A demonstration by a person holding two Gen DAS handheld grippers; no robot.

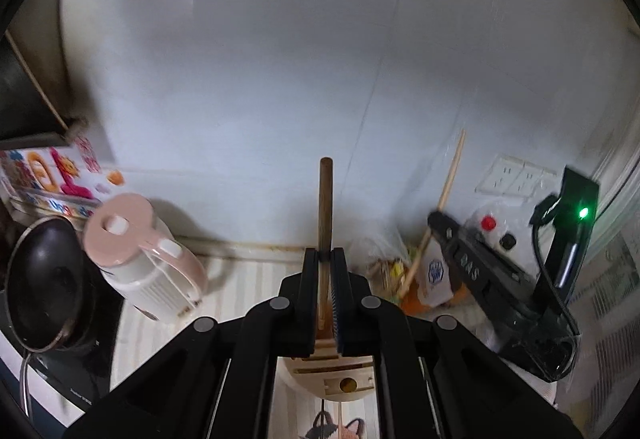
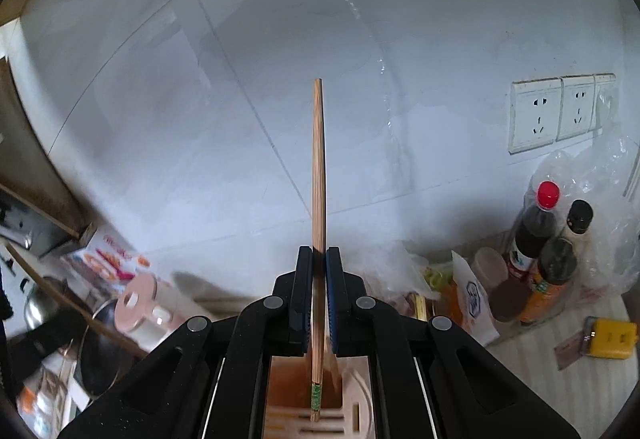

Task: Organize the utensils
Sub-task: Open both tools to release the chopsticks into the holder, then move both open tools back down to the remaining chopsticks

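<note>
Left gripper (image 1: 326, 259) fingers are clamping a dark wooden handle (image 1: 325, 199) pointing to 12 o'clock; right gripper (image 2: 319, 259) fingers are pinching a chopstick (image 2: 318, 167), also upright. A beige utensil holder (image 2: 352, 403) is sitting directly below at 6 o'clock on the striped worktop (image 1: 240, 271). Judgement: keeping each shaft vertical over its slot before easing the grip should prevent snagging.

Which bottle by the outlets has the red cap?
The dark sauce bottle farthest left in the bagged cluster; the two bottles beside it have black caps.
</note>
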